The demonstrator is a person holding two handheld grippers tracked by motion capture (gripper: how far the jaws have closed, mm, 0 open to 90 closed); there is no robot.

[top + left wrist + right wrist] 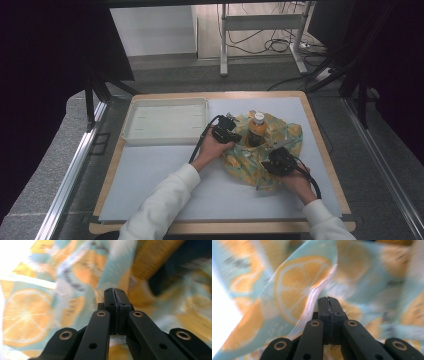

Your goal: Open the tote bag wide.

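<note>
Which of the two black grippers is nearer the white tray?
The left gripper, at the cloth's edge beside the white tray. The right gripper is lower right, farther off.

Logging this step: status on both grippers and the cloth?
Left gripper and right gripper: jaws shut, at the orange-slice printed cloth. Cloth bunched around upright orange bottle. White tray apart, left.

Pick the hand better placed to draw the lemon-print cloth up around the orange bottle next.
Left, probably. The left gripper sits right beside the white-capped orange bottle, jaws shut at the lemon-print cloth. The right gripper is shut at the near edge, farther from the bottle.
</note>
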